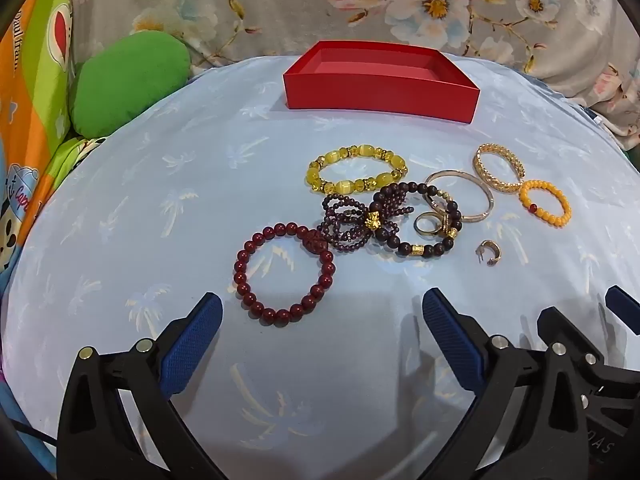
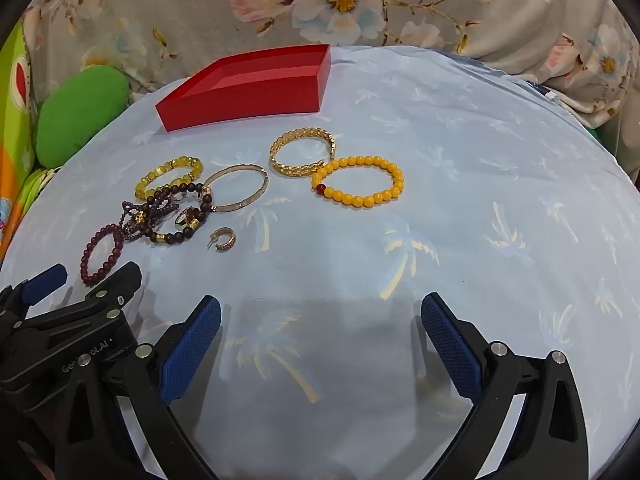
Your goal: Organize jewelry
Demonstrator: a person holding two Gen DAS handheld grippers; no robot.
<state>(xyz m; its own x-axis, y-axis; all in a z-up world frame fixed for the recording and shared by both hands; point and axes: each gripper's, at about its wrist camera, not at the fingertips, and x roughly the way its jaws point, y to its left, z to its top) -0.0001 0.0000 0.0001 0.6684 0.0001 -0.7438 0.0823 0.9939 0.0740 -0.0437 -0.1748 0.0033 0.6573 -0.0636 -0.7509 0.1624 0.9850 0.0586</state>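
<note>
An empty red box stands at the far side of the blue cloth. Jewelry lies in front of it: a dark red bead bracelet, a yellow glass bead bracelet, tangled purple and brown beads, a thin bangle, a gold chain bracelet, an orange bead bracelet and a small hoop earring. My left gripper is open just short of the dark red bracelet. My right gripper is open and empty, well short of the orange bracelet.
A green cushion and colourful fabric lie left of the cloth. Floral bedding runs behind. My right gripper shows at the left wrist view's lower right, my left gripper at the right wrist view's lower left.
</note>
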